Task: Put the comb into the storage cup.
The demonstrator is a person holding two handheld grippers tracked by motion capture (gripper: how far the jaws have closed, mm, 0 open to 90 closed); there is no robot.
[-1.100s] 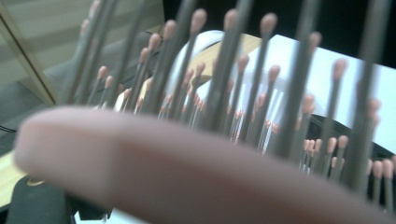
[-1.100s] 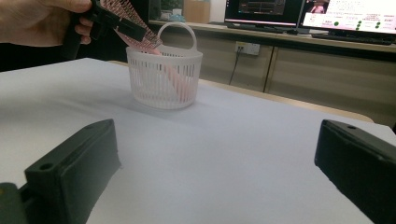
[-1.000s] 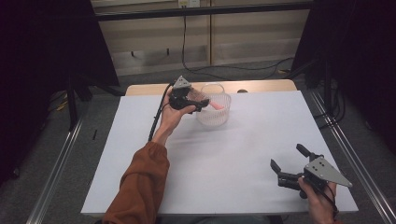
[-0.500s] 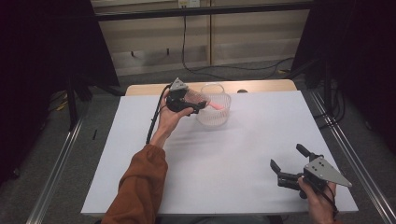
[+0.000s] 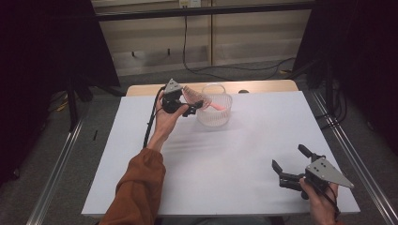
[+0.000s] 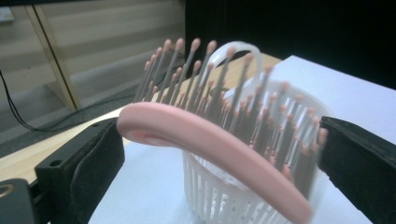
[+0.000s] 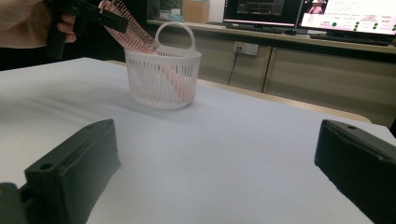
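White and flat, the table point(image 5: 234, 154) sits in a dim room with dark curtains at both sides and a pale wall behind.

At the far end stands a little white basket point(image 5: 215, 112) with slits in its wall and a hoop handle on top. A pink hairbrush point(image 5: 199, 98) is stuck in it. The handle end goes down inside the basket, and the bristly head leans out over the rim, tilted to the left.

The person's left arm, in an orange-brown sleeve point(image 5: 138, 187), reaches up the table from the bottom edge. The left hand point(image 5: 165, 119) is held up off the table, just left of the basket. It holds the left gripper point(image 5: 197, 107), which points across at the brush head. In the left gripper view the brush head sits between the two black jaws. There is a gap on each side, so the jaws have let go and do not pinch it. They have just been opening.

The right hand point(image 5: 319, 201) rests low at the near right corner of the table. The right gripper point(image 5: 288, 161) lies level and points at the basket, well apart from it. Its jaws are wide apart with just bare table between them.

A second ago the left gripper was over the basket rim. Now it has backed off a little to the left, and more of the brush head shows. The right hand has not moved.
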